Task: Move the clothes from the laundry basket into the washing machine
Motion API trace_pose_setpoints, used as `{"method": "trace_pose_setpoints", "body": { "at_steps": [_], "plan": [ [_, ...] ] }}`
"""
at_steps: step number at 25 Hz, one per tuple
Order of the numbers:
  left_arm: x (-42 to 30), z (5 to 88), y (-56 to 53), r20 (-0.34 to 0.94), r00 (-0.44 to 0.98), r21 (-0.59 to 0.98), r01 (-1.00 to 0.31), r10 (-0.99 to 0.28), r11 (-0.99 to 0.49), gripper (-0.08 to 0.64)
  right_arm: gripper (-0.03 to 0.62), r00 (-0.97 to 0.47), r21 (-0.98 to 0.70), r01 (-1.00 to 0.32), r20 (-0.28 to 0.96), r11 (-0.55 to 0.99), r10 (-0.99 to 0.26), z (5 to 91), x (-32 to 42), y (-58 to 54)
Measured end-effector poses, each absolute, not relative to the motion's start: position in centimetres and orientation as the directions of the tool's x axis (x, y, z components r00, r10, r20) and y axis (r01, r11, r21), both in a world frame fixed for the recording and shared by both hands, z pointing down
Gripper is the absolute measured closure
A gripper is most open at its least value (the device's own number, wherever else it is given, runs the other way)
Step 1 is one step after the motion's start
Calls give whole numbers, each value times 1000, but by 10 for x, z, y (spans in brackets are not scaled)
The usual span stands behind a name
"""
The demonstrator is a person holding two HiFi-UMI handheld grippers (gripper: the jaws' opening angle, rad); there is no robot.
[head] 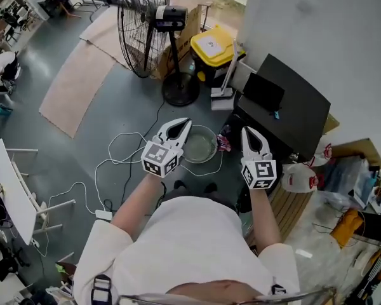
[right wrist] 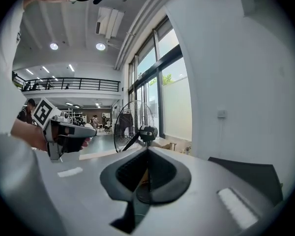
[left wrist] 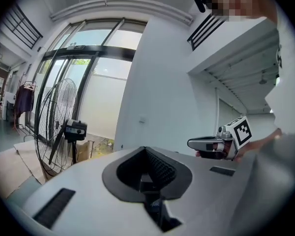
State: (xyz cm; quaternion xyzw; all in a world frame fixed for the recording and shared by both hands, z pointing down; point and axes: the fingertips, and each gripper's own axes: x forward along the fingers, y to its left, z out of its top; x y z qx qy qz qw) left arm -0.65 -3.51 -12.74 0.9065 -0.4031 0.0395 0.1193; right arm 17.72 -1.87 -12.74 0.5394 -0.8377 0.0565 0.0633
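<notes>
Right of the right gripper [head: 247, 132] stands the black-topped washing machine [head: 292, 103], lid down. Ahead of both tongs stands a big floor fan [head: 143, 24], with a yellow-lidded bin [head: 213, 46] beside it, closed, contents hidden. On the floor between the grippers lies the round clear basket [head: 213, 138], only its pale bottom showing. The left gripper [head: 181, 124] has its jaws pressed together on nothing, and so does the right.

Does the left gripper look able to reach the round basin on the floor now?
Probably yes: nothing stands between the left gripper and the round basin below it, but its jaws are together.
</notes>
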Motion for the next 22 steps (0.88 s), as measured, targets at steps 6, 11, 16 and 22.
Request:
{"method": "trace_pose_setpoints", "body": {
  "at_steps": [6,11,16,22],
  "plan": [
    [-6,-161,-37,150,694,157,-720,-705,-676,554,581,-395,33,-914,148,404,-907,-162,183,-20],
    [1,-175,-40,134,709,105,-705,-693,-701,555,581,-374,49,-923,114,381,-921,-179,192,-12],
    [16,-178,-48,114,716,106,-698,-689,-708,554,581,-362,63,-927,100,369,-927,-190,207,-11],
    [29,-181,-46,101,734,116,-679,-671,-725,555,581,-313,84,-943,91,321,-945,-195,227,-10]
  ]
}}
